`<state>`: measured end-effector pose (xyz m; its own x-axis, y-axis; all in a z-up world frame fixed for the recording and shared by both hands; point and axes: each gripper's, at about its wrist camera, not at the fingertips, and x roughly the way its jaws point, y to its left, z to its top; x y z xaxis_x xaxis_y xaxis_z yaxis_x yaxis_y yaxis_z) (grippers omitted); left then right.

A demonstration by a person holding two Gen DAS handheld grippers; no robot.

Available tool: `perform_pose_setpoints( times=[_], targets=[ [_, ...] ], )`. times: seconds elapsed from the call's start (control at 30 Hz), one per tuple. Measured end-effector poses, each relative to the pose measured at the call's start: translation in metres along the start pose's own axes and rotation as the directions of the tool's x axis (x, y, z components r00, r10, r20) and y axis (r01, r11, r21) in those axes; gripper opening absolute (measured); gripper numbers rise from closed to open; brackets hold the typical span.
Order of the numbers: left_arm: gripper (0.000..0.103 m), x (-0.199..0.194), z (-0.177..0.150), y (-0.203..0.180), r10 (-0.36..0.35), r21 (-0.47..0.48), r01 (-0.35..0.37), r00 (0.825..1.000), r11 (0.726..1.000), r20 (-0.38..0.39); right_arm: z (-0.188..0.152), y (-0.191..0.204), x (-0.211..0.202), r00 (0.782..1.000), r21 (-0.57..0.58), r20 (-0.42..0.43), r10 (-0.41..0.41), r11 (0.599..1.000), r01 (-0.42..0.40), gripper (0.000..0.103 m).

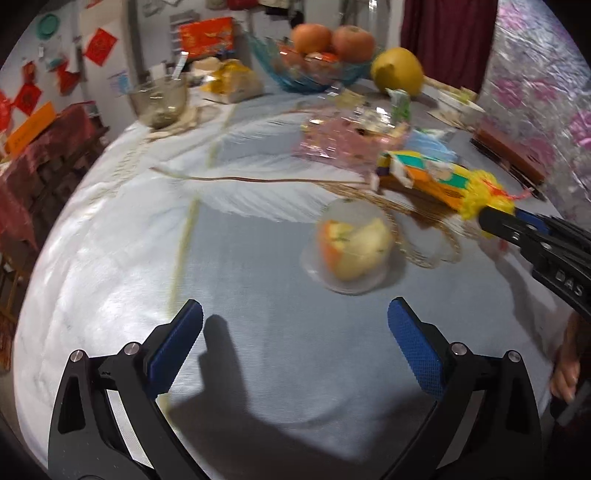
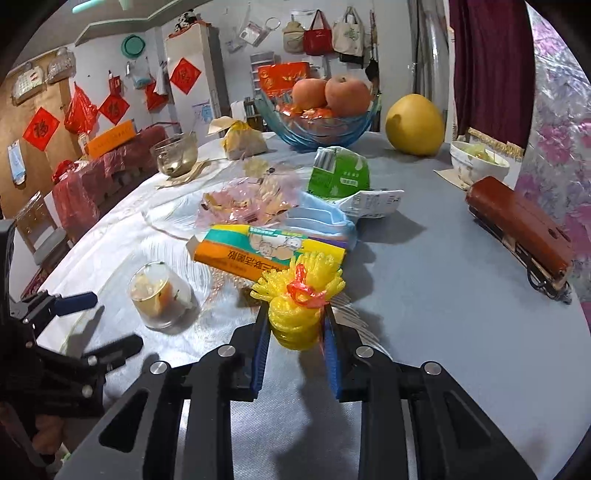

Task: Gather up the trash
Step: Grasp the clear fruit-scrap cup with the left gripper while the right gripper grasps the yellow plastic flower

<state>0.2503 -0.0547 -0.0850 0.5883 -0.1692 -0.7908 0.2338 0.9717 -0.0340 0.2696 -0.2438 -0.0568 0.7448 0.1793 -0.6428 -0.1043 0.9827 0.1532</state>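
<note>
Looks like a lived-in family home, dining area most likely. There's a round table (image 2: 443, 295) with a grey-white cloth, a blue glass fruit bowl (image 2: 317, 129) piled with apples, a big yellow pomelo (image 2: 413, 125) next to it, and a used glass bowl (image 2: 175, 155) with a spoon in it. Red paper good-luck squares (image 2: 186, 75) are stuck on the fridge and walls, tote bags (image 2: 332, 35) hang from hooks up high, and a dark red curtain (image 2: 487, 66) covers one side.
</note>
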Motion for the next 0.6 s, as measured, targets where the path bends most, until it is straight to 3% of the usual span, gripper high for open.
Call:
perform_pose_setpoints(
  times=[0.1,0.23,0.33,0.4,0.6],
  targets=[
    [0.096,0.004,0.011,-0.009,-0.021,-0.008,0.021,1.0,1.0,-0.016,0.001,-0.004,0.0,1.0,0.015,-0.001,0.011,1.0,-0.011,0.028],
    [0.096,0.011,0.029,-0.011,0.028,-0.04,-0.028,1.0,0.999,-0.004,0.002,-0.006,0.0,1.0,0.026,0.005,0.015,1.0,-0.015,0.029],
    [0.091,0.017,0.032,-0.012,0.007,-0.053,-0.007,1.0,0.999,-0.003,0.002,-0.006,-0.001,1.0,0.027,0.011,0.012,1.0,-0.012,0.029],
    [0.073,0.021,0.032,-0.012,0.017,-0.046,-0.018,1.0,0.999,-0.015,0.002,-0.006,-0.001,1.0,0.028,0.016,0.011,1.0,-0.011,0.029],
    [0.055,0.016,0.028,-0.007,-0.004,-0.069,0.005,1.0,0.998,0.011,0.003,-0.005,0.0,1.0,0.023,0.001,0.005,1.0,-0.005,0.029]
  ],
)
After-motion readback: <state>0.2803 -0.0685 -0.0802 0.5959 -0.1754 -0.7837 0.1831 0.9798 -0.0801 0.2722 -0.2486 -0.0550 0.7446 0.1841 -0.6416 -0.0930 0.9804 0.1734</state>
